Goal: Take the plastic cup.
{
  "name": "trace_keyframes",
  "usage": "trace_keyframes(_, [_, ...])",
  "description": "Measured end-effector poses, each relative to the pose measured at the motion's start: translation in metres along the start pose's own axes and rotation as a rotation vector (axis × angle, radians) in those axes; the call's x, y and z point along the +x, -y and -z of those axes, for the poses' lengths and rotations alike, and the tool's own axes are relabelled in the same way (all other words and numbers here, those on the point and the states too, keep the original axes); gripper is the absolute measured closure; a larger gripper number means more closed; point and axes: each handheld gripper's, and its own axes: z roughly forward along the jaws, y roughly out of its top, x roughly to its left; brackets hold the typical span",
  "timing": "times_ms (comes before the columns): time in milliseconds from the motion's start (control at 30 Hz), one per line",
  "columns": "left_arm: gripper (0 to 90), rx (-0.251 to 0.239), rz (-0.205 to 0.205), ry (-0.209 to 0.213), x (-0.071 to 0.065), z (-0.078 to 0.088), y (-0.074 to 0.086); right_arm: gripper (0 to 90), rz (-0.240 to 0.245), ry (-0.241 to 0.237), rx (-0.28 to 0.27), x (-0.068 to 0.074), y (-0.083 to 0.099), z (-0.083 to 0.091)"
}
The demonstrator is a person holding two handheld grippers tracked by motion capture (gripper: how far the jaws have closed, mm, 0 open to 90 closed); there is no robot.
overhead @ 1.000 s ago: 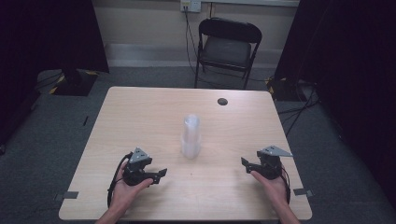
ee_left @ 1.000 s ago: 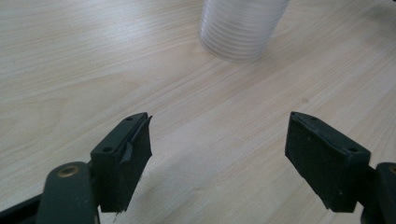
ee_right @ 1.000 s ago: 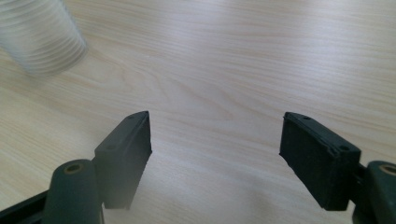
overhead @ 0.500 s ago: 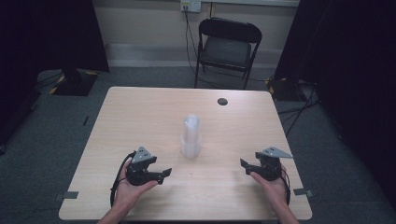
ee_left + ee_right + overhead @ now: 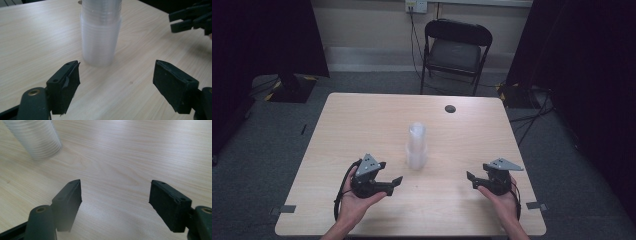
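My left gripper (image 5: 388, 181): jaws spread, empty, near left of counter.
My right gripper (image 5: 473, 178): jaws spread, empty, near right.
Cup stack (image 5: 416, 145): upright at counter (image 5: 362, 120) centre, between both, untouched.

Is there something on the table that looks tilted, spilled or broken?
Nothing stands out. The stack of clear cups stands upright in the middle of the table, no spill is visible, and both open grippers, left and right, are apart from it.
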Motion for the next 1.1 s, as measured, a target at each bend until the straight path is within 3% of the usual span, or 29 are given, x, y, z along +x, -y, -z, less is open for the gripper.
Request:
trace_keyframes(133, [20.4,-0.031,-0.011,0.005,0.002,-0.001,-0.011,26.6,-0.001,-0.006,0.002,0.000,0.000,-0.001])
trace_keyframes(200, [19.1,-0.024,-0.021,0.009,0.003,-0.002,-0.015,26.7,0.002,-0.006,0.002,0.000,0.000,-0.001])
trace_keyframes(300, [20.5,-0.032,0.006,0.027,0.008,-0.004,-0.023,27.1,0.003,-0.008,-0.005,0.001,-0.001,0.000])
trace_keyframes(433, [25.3,-0.034,-0.026,-0.005,0.011,-0.009,-0.033,27.1,0.006,-0.011,-0.010,0.001,-0.001,0.001])
trace_keyframes(533, [24.9,-0.060,-0.001,0.000,0.015,-0.011,-0.043,27.1,0.003,-0.012,-0.006,0.001,-0.001,0.000])
trace_keyframes(733, [22.8,-0.102,0.003,-0.010,0.019,-0.015,-0.059,27.1,0.001,-0.013,-0.004,0.001,-0.001,0.000])
trace_keyframes(967, [18.3,-0.108,-0.030,-0.027,0.021,-0.022,-0.072,27.1,-0.004,-0.011,-0.003,0.000,0.000,0.000])
trace_keyframes(1033, [16.5,-0.109,-0.027,-0.049,0.022,-0.026,-0.075,27.1,-0.003,-0.014,-0.003,0.001,0.000,0.000])
trace_keyframes(1100, [16.7,-0.118,-0.020,-0.039,0.023,-0.030,-0.078,27.3,-0.002,-0.015,-0.002,0.001,0.000,0.000])
